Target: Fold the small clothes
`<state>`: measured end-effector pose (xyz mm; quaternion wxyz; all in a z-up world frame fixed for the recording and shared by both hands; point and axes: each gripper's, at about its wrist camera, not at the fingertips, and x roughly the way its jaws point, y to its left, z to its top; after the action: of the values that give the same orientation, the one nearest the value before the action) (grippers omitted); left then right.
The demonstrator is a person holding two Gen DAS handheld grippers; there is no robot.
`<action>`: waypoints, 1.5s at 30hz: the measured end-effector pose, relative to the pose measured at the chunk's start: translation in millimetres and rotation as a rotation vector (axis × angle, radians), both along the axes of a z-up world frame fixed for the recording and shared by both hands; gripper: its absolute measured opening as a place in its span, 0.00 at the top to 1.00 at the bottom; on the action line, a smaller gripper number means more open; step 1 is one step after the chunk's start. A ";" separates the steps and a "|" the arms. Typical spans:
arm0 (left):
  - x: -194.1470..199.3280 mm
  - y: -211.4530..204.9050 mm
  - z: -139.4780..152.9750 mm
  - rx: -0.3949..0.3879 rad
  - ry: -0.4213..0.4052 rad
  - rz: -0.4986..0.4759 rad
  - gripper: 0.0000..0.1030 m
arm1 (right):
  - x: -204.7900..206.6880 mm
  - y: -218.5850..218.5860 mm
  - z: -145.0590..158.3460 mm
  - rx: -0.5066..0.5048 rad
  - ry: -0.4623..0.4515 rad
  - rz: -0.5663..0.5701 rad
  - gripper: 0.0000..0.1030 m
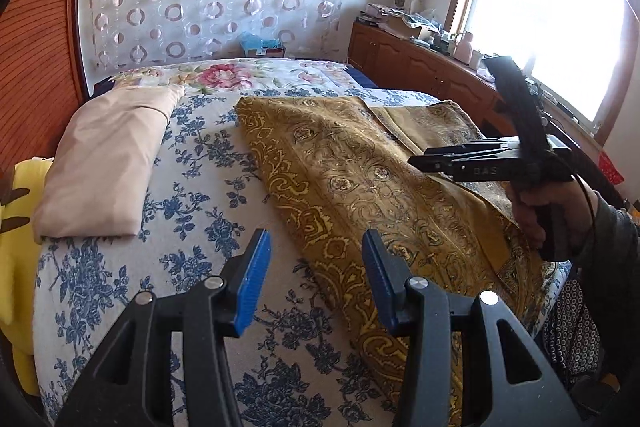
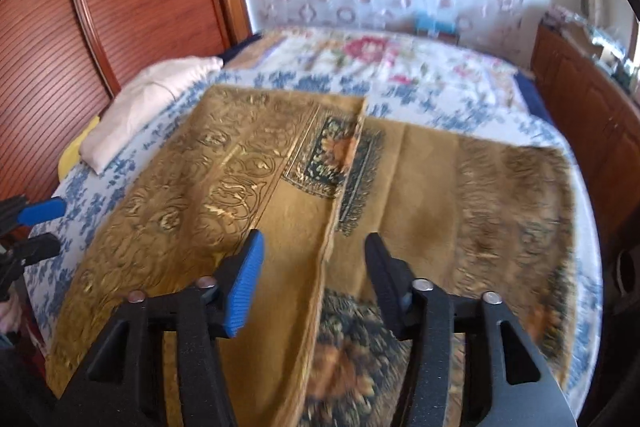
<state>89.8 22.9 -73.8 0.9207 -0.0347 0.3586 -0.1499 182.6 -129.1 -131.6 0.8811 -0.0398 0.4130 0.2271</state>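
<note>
Looking along the left gripper (image 1: 316, 279), its blue-padded fingers (image 1: 252, 283) stand spread apart above the near part of the bed (image 1: 120, 291), holding nothing. Beneath and to the right of them lies the golden patterned cloth (image 1: 360, 187), spread on the blue-flowered bedcover with one part folded over itself along a slanting edge toward the far right. A pale pink folded cloth (image 1: 108, 163) rests on the bed's left side, well apart from the golden one, with something yellow (image 1: 16, 259) at the left edge. At the right, the right gripper (image 1: 436, 163) hovers over the golden cloth, held by a hand (image 1: 540, 211); from this side its fingers look nearly together, though I cannot tell for sure. A bright window (image 1: 552, 23) and wooden cabinets (image 1: 404, 59) lie far right.

From the right wrist, the right gripper (image 2: 312, 279) shows its fingers (image 2: 244, 287) clearly spread, empty, poised above the golden cloth (image 2: 260, 187). The folded flap's edge runs between them, from near to far. The left gripper's fingertips (image 2: 40, 211) show at the left edge, beside the cloth.
</note>
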 end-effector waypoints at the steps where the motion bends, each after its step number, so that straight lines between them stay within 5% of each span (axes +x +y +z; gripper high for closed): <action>1: -0.1 0.6 -1.0 -0.002 0.001 0.000 0.55 | 3.4 2.1 -4.1 -0.001 0.022 0.002 0.52; 10: -1.4 -0.8 -6.3 -0.012 0.018 -0.007 0.55 | 0.1 19.3 -8.0 -0.002 0.032 0.043 0.54; 13: -1.5 -1.2 -6.7 -0.010 0.018 -0.007 0.55 | -2.2 25.2 -9.1 -0.006 0.024 0.070 0.69; 15: -1.6 -1.2 -6.6 -0.011 0.017 -0.007 0.55 | -3.8 29.2 -9.1 -0.008 0.019 0.091 0.93; 17: -1.5 -1.7 -6.1 -0.010 0.015 -0.007 0.55 | -8.3 32.2 -5.9 -0.024 -0.010 0.099 0.98; 27: -4.0 -8.8 -5.9 -0.011 0.015 -0.030 0.55 | -26.3 0.8 55.2 -0.072 -0.218 0.039 0.99; 37: -8.0 -25.3 -1.4 -0.007 0.007 -0.071 0.55 | -24.9 -78.1 95.5 -0.155 -0.286 -0.120 0.99; 42: -7.2 -37.1 -0.7 -0.008 0.004 -0.093 0.55 | -12.7 -106.9 68.1 -0.200 -0.169 -0.160 0.98; 45: -7.7 -46.2 -0.8 -0.005 0.001 -0.123 0.54 | -14.7 -114.6 45.7 -0.237 -0.137 -0.183 0.85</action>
<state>82.1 -23.3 -74.6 0.9095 -0.0149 0.3602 -0.2068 167.8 -243.7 -85.8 0.9134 -0.1210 0.3776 0.0923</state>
